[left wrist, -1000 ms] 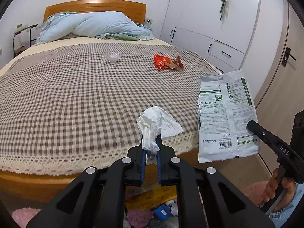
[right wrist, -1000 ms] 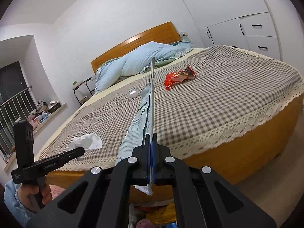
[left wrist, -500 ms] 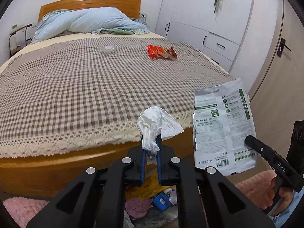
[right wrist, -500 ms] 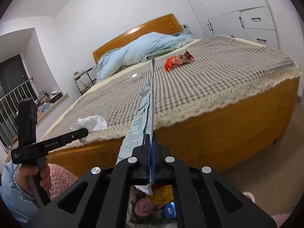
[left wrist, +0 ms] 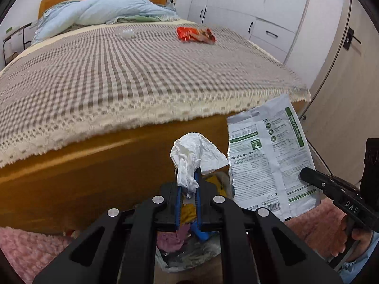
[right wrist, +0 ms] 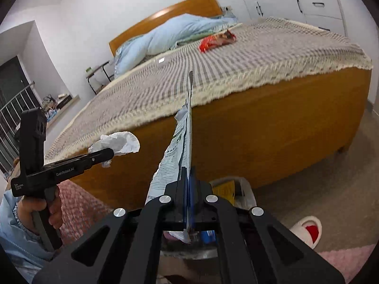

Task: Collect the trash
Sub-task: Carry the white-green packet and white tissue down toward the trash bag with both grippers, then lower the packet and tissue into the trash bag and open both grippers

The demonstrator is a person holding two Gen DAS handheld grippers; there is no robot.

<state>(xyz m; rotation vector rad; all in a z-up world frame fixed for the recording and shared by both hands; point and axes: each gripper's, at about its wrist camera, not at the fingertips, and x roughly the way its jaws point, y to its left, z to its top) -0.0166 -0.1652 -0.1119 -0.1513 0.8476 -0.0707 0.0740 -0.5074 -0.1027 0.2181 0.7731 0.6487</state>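
My left gripper (left wrist: 188,179) is shut on a crumpled white tissue (left wrist: 194,156), which sticks up from the blue pads. From the right wrist view the same tissue (right wrist: 118,142) shows at the left gripper's tip (right wrist: 107,152). My right gripper (right wrist: 188,172) is shut on a flat white and green empty bag (right wrist: 180,142), seen edge-on; from the left it is the printed bag (left wrist: 270,156) beside the tissue. Below both grippers a bin lined with a plastic bag (left wrist: 187,255) holds mixed rubbish. A red snack wrapper (left wrist: 195,35) and a small clear plastic piece (left wrist: 128,33) lie on the bed.
The bed with a checked cover (left wrist: 118,71) and wooden footboard (left wrist: 83,172) stands just ahead. A pink rug (left wrist: 26,248) lies on the floor, a white slipper (right wrist: 306,233) to the right. White wardrobes (left wrist: 248,11) line the far wall. A person's hand (right wrist: 51,213) holds the left gripper.
Both grippers have sunk from bed height to in front of the footboard, carrying the tissue and the bag. The bin below has come further into view.
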